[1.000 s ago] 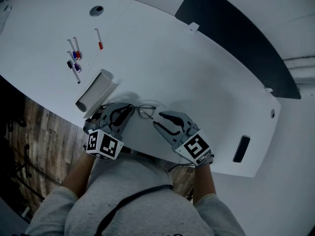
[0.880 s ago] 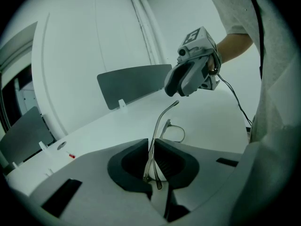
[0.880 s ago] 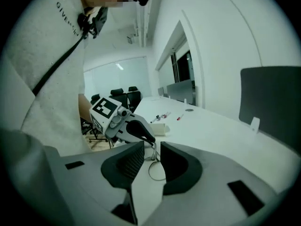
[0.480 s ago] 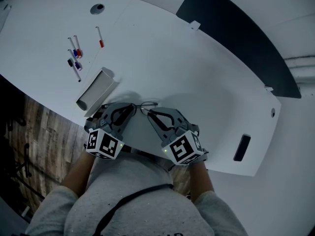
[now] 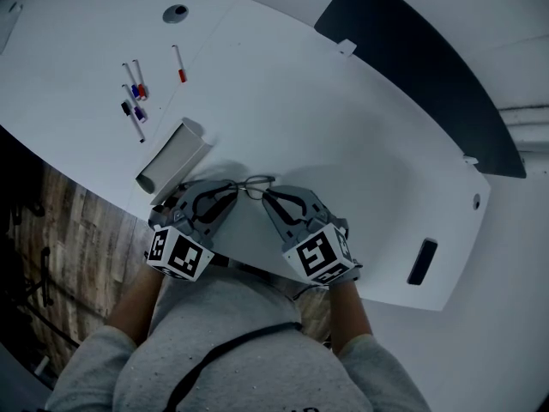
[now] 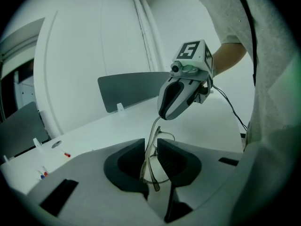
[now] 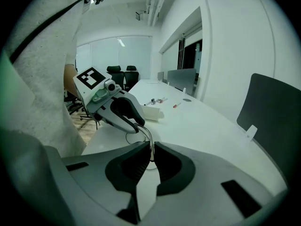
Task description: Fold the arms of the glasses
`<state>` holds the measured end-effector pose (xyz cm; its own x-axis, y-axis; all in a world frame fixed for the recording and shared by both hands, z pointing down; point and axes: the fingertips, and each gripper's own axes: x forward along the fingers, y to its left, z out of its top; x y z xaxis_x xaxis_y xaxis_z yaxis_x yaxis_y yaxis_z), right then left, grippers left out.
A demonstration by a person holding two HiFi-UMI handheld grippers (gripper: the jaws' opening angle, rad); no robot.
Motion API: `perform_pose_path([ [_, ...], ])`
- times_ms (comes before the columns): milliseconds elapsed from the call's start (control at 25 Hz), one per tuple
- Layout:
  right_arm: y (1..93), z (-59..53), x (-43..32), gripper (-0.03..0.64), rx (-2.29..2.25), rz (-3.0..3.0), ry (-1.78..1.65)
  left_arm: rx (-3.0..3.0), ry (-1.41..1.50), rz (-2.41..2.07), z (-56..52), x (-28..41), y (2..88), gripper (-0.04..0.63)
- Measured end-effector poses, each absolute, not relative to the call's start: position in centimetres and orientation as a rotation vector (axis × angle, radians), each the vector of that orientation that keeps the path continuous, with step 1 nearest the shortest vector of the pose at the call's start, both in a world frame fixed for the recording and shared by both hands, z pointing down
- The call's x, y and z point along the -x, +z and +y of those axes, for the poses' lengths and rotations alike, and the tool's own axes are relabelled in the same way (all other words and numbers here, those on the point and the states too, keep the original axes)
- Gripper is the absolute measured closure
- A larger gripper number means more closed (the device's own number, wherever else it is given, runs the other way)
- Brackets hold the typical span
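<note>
Head view looks steeply down on a white oval bench (image 5: 343,161), and the glasses (image 5: 254,183) sit at its near edge, right in front of the person, spanning the short gap between the two tools. The left tool (image 5: 230,194) comes in from the left and the right tool (image 5: 269,198) from the right, with their tips near each other on either side of the thin frame.

In the left gripper view, the jaws have just been opening and now stand a little apart. The front of the glasses is between them, lying along one pad with a sliver of space at the other (so it is bracketed rather than pinched). From there one slim arm of the glasses curves up and away into the tip of the right tool. Whether the other arm is folded I cannot tell.

In the right gripper view, the jaws have just been closing and are now drawn together on that wire-thin arm, which stands upright between the pads. The arm then bends across toward the left tool opposite.

Further out on the bench, a white case (image 5: 171,157) lies just beyond the left tool. A few pens (image 5: 135,101) are scattered well apart from the glasses. A dark panel (image 5: 420,75) stands along the far edge.
</note>
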<state>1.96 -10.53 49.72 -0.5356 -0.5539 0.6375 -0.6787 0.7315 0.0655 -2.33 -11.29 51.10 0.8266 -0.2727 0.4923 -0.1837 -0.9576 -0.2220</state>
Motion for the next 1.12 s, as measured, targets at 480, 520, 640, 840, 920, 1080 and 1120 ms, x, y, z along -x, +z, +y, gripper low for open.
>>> perform_pose_path([
  [480, 51.1, -11.5, -1.9, 0.577, -0.952, -2.240, 0.340, 2.881, -0.832, 0.383, -12.2, 2.8, 51.7, 0.522],
  [520, 51.2, -11.5, -1.9, 0.575, -0.956, -2.239, 0.349, 2.883, -0.834, 0.384, -12.2, 2.8, 51.8, 0.522],
  [640, 51.6, -11.7, -1.9, 0.577, -0.961, -2.228, 0.367, 2.886, -0.852, 0.394, -12.4, 2.9, 52.1, 0.522],
  [840, 52.3, -11.8, -1.9, 0.575, -0.967, -2.215, 0.407, 2.932, -0.846, 0.445, -12.9, 2.9, 52.1, 0.531],
  [920, 52.7, -11.7, -1.9, 0.577, -0.965, -2.207, 0.420, 2.934, -0.855, 0.455, -12.9, 3.0, 52.4, 0.532],
  [1080, 53.0, -11.8, -2.0, 0.575, -0.961, -2.180, 0.422, 2.937, -0.859, 0.453, -12.9, 3.0, 52.6, 0.532],
  [1120, 53.1, -11.7, -2.0, 0.575, -0.962, -2.178, 0.427, 2.938, -0.859, 0.452, -12.8, 3.0, 52.6, 0.532],
])
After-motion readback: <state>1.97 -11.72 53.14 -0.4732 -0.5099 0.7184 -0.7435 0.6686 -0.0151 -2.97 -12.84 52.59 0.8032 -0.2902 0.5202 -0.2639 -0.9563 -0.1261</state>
